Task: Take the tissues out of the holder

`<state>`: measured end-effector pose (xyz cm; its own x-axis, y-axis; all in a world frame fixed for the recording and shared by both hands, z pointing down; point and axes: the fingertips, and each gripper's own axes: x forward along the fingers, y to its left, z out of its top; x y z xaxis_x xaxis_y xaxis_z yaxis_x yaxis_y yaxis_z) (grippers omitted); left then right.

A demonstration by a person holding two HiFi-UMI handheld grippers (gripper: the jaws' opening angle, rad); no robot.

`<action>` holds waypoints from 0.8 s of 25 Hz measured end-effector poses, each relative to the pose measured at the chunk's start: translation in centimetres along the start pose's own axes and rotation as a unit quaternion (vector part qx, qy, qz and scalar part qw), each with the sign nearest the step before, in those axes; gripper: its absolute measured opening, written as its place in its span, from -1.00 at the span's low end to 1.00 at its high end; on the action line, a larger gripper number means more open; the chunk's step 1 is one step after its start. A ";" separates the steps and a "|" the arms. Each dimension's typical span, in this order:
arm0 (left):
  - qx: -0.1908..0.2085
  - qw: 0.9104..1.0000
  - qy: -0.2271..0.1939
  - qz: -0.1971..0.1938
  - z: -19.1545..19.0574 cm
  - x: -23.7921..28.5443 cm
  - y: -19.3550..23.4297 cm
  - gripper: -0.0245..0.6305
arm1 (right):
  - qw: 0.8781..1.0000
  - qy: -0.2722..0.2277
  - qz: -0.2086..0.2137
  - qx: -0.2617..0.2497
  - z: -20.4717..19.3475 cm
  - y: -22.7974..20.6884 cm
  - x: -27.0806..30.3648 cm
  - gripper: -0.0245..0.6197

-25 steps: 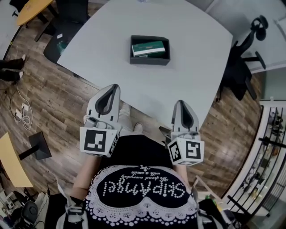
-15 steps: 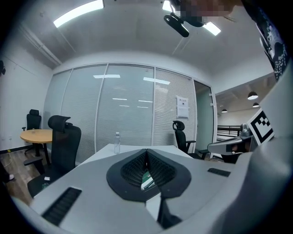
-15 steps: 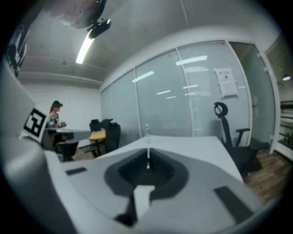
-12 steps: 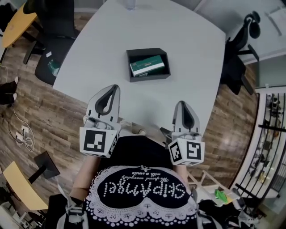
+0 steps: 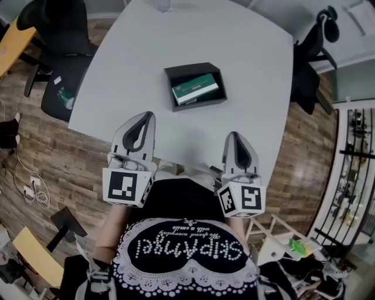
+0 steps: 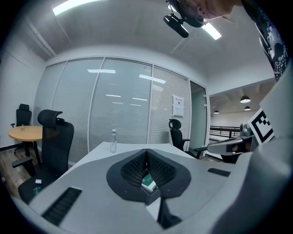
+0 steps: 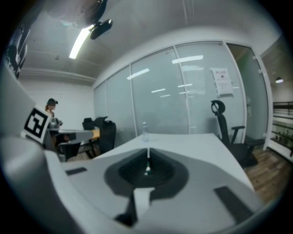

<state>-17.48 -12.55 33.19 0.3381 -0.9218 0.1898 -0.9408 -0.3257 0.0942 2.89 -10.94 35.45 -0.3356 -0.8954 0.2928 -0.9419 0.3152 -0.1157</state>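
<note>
A dark open holder stands near the middle of the white table, with a green tissue pack lying inside it. My left gripper hovers over the table's near edge, short of the holder, jaws shut and empty. The right gripper is level with it to the right, also shut and empty. In the left gripper view the left gripper points at the green pack. In the right gripper view the right gripper points across the bare tabletop.
A water bottle stands at the table's far edge. Black office chairs sit at the left and right of the table. A yellow round table is off to the left, and a metal rack to the right.
The head view has swung, so the table and holder sit a little lower and more turned in the picture. Both grippers keep the same shut pose at the near edge.
</note>
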 end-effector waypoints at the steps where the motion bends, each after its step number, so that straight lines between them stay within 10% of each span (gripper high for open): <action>1: 0.002 1.000 0.002 -0.001 -0.1 0.1 0.1 -0.85 | 1.000 0.002 -0.002 0.001 -0.1 0.1 0.0 -0.82; 20: -0.003 1.000 0.008 0.011 -0.9 0.4 0.6 -0.85 | 1.000 0.018 0.017 -0.001 -0.7 0.3 1.1 -0.82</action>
<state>-17.92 -12.90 34.20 0.3176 -0.9253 0.2073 -0.9479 -0.3039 0.0958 2.26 -11.59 36.38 -0.3680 -0.8718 0.3233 -0.9298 0.3461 -0.1251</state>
